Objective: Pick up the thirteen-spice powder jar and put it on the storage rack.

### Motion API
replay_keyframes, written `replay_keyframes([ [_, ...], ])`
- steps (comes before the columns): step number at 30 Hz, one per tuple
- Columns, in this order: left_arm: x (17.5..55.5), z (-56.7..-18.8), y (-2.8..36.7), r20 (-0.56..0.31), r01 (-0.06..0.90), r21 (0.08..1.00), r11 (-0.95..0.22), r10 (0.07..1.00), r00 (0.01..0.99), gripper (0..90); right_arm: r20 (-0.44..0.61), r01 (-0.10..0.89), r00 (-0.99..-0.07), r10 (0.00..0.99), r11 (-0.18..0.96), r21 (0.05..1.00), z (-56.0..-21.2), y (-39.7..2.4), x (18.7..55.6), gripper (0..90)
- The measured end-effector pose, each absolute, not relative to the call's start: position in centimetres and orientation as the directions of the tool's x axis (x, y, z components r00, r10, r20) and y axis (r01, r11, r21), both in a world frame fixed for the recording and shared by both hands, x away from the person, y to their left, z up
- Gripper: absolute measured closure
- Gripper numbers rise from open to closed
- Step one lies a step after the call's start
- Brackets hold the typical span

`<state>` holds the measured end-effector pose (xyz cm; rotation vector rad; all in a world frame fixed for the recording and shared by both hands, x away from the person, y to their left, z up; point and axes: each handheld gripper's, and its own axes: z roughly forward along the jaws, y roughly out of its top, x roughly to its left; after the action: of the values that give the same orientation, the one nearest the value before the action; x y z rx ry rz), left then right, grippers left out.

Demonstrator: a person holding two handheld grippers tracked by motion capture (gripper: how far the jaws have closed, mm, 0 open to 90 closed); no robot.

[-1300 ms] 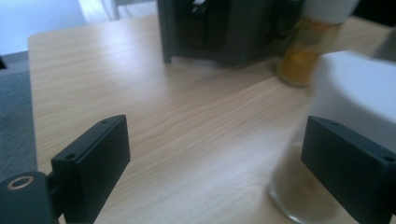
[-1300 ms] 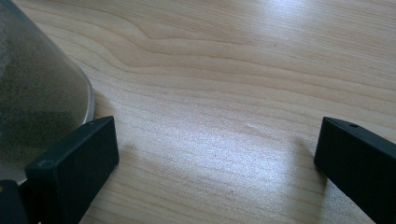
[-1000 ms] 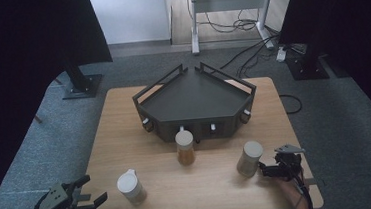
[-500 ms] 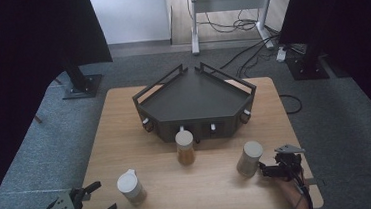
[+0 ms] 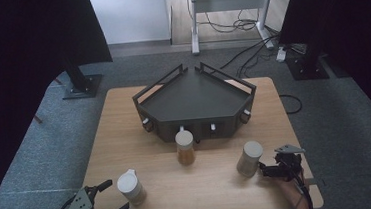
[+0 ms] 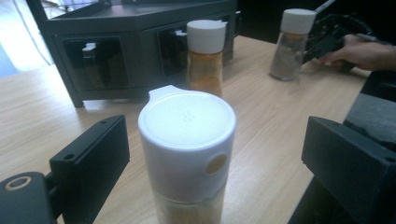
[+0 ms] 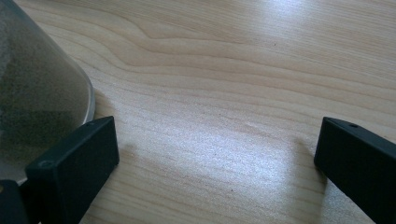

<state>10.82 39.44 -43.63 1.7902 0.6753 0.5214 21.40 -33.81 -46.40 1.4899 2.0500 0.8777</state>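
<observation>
White-capped shaker (image 6: 187,154) stood upright near the table's (image 5: 220,192) front-left edge, no label readable; the left gripper's (image 5: 108,197) jaws, just opening, flanked it wide apart without touching.

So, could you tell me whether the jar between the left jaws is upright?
Upright: the jar stands on its base, white lid up, on the table.

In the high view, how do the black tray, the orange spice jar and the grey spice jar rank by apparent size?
1. Black tray, clearly largest.
2. Orange spice jar and grey spice jar: they look about alike, so no ranking.
</observation>
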Motion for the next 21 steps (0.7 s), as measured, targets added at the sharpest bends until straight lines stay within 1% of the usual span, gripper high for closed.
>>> replay_keyframes([
  [3,11.0,-43.8,39.0,0.022,0.198,0.951,-0.239,0.688,0.726,7.2,0.006,0.66,-0.311,0.95,0.212,0.721,-46.4,-33.8,21.4,0.0],
  [21,12.7,-44.2,36.6,0.053,0.217,0.932,-0.29,0.702,0.71,7.8,0.006,0.66,-0.312,0.95,0.212,0.721,-46.4,-33.8,21.4,0.0],
])
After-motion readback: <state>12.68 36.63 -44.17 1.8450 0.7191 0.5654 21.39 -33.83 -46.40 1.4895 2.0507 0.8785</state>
